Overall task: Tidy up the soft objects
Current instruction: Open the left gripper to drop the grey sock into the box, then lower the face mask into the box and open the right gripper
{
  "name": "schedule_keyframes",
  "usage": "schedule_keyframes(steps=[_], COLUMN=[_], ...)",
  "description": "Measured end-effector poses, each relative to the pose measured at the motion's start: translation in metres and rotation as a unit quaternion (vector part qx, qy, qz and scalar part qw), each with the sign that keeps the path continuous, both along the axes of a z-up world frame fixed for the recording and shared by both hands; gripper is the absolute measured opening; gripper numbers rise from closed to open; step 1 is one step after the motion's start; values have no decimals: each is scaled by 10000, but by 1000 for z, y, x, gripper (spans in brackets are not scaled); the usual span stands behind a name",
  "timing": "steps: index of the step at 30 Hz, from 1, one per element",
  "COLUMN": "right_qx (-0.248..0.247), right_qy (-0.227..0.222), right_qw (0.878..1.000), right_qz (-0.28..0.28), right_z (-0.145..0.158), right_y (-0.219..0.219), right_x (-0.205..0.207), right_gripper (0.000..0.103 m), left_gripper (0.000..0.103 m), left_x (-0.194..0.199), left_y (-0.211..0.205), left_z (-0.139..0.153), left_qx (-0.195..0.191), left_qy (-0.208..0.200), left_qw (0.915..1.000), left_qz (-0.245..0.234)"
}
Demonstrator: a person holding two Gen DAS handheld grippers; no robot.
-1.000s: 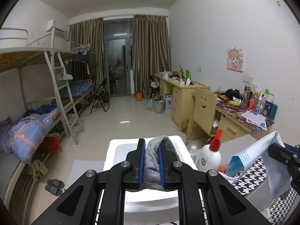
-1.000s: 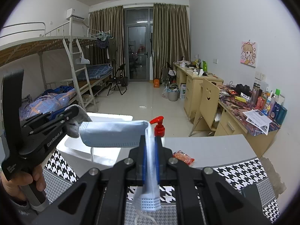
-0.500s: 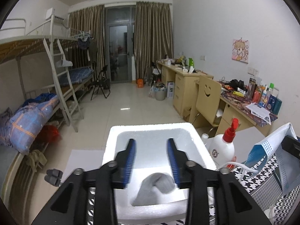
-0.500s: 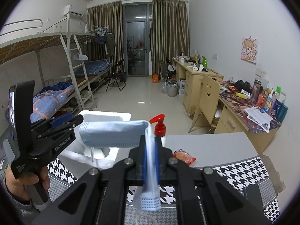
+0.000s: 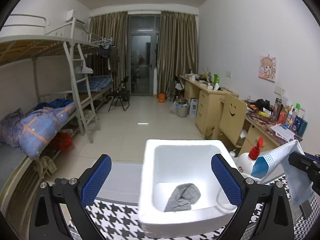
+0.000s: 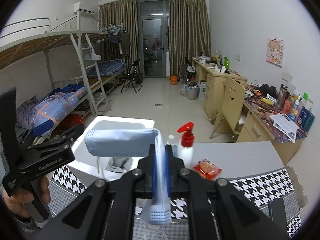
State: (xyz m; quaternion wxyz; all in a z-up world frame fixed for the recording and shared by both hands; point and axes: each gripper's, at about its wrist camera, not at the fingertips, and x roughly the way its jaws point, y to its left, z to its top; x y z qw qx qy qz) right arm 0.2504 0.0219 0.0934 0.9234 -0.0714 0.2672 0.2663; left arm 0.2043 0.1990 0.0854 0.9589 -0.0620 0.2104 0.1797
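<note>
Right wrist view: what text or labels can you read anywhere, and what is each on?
"GenRobot.AI": on the left gripper's black body.
Smaller print lower on that gripper's handle: too blurred to read.
Red snack packet, pump bottle, desk bottles and papers: print too small to read.

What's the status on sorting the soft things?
Left tongs opening, nothing between them. Grey sock lies in the white box. Right tongs shut on the face mask. Path clear.

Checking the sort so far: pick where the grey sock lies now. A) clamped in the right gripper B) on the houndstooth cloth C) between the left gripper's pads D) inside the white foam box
D: the grey sock lies crumpled on the floor of the white foam box.
</note>
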Motion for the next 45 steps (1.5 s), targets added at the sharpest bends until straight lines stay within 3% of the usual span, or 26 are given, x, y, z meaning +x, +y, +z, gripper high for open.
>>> schedule_keyframes(steps=[19, 45], right_qx=[-256, -841], right_qy=[329, 898], right_qw=[9987, 9915], right_qz=[301, 430], right_z=[-4, -37], right_y=[48, 100], right_x=[20, 48], right_gripper=[11, 11], left_gripper=[102, 102], left_x=[-43, -67], left_y=[24, 34], left_z=[-1, -9], left_qx=[-33, -3], left_qy=[-144, -209], left_qw=[9989, 9981], left_qz=[455, 582])
